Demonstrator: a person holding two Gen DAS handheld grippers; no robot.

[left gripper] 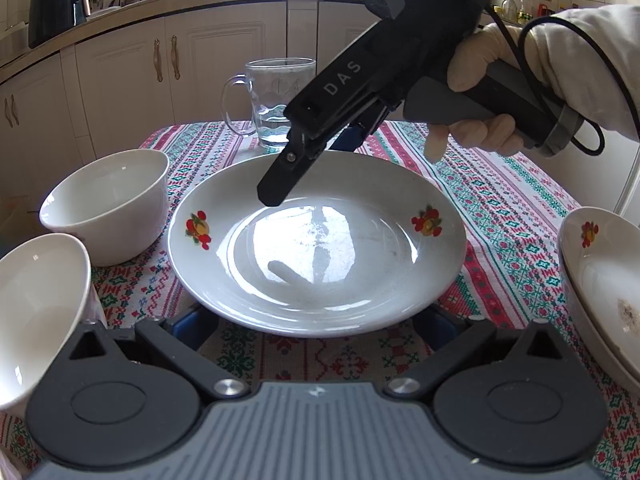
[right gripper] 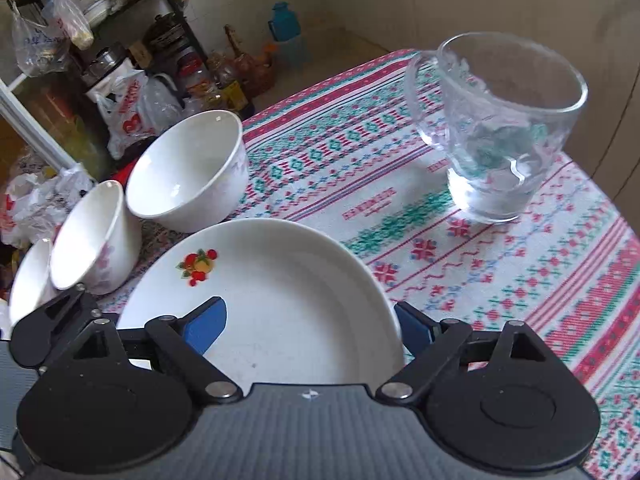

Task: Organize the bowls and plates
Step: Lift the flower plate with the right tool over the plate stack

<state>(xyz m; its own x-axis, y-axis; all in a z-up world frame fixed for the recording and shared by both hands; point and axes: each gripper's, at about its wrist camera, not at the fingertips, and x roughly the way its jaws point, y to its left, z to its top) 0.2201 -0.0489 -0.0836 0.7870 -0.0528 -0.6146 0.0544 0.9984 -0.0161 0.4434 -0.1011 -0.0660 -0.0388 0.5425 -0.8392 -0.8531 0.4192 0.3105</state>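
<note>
The fruit-patterned plate (left gripper: 316,248) lies flat mid-bench, a second plate (left gripper: 600,280) at the right edge, bowls (left gripper: 108,204) along the left. The right tool (right gripper: 308,324) straddles the plate's far rim, jaws wide, nothing gripped; it angles steeply down. Risk: glazed rim slipping on closure, or knocking the glass mug (right gripper: 504,128) behind. The left tool (left gripper: 316,328) flanks the near rim, jaws wide, angled gently down.

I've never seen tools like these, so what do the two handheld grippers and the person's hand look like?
The right gripper is black, long-nosed, marked "DAS", with a grey-and-black pistol handle and a black cable looping behind. Its fingers carry blue pads. The hand wears a pale glove and a cream sleeve. The left gripper has black linkage arms, round black discs and a ribbed grey body.
</note>
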